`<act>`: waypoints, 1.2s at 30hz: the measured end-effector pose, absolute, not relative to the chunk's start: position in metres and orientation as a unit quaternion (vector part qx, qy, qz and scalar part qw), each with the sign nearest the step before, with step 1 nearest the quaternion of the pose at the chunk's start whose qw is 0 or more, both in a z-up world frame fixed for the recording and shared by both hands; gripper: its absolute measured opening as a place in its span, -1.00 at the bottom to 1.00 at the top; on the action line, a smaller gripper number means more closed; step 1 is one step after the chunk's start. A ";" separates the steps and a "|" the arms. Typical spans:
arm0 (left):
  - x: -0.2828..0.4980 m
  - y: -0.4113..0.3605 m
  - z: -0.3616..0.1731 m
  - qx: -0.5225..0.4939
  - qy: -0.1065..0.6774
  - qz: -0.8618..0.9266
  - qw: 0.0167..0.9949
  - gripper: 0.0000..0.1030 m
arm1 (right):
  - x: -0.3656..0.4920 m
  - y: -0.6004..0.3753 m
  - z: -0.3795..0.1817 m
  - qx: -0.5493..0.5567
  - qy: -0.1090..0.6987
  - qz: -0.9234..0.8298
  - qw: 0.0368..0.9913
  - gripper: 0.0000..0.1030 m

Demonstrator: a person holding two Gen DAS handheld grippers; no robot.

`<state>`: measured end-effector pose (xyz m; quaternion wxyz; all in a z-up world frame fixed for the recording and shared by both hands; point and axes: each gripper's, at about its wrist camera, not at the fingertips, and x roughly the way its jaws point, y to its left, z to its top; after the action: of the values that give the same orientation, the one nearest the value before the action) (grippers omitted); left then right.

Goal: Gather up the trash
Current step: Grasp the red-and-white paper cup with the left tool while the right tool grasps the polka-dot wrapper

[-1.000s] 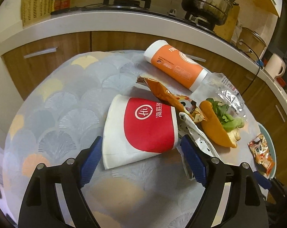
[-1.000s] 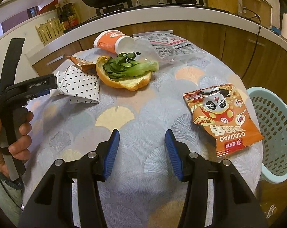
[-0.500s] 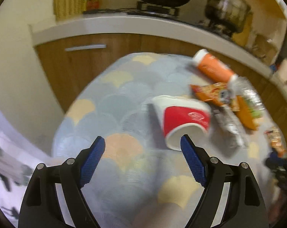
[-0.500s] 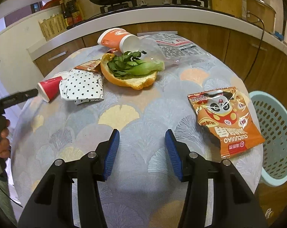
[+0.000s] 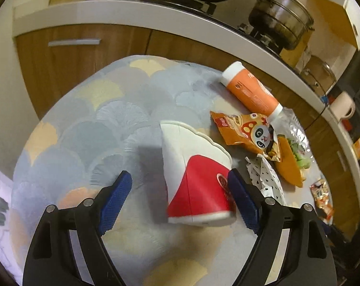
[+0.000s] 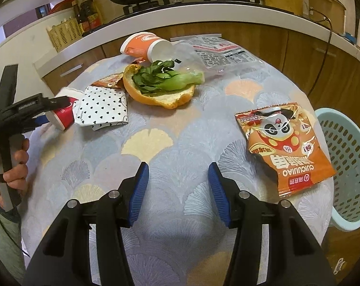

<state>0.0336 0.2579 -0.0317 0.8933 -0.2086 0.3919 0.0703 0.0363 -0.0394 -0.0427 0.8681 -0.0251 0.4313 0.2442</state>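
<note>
Crumpled red-and-white paper cup (image 5: 199, 176) lies between the left gripper (image 5: 180, 197)'s closing, not-yet-gripping jaws — right gripper (image 6: 178, 190) gapes empty.

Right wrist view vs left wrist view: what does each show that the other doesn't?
Only the right wrist view: the pale blue plastic laundry-style basket beside the table, the person's hand holding the left gripper, and the open right gripper over bare tablecloth.

Only the left wrist view: a white electric kettle on the counter.

Both: the flattened red-and-white paper cup between the left gripper's open, closing jaws, the orange paper cup, and the heart-dotted white wrapper.
</note>
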 end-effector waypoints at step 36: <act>-0.014 0.262 -0.022 -0.259 0.275 0.064 0.924 -0.20 | 0.046 0.101 -0.024 -0.128 0.367 0.273 0.880 -0.68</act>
<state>-0.0143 0.2618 -0.0224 0.9238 -0.2587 0.2750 0.0637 0.0461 0.1011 -0.0238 0.8799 -0.1275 0.3671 0.2734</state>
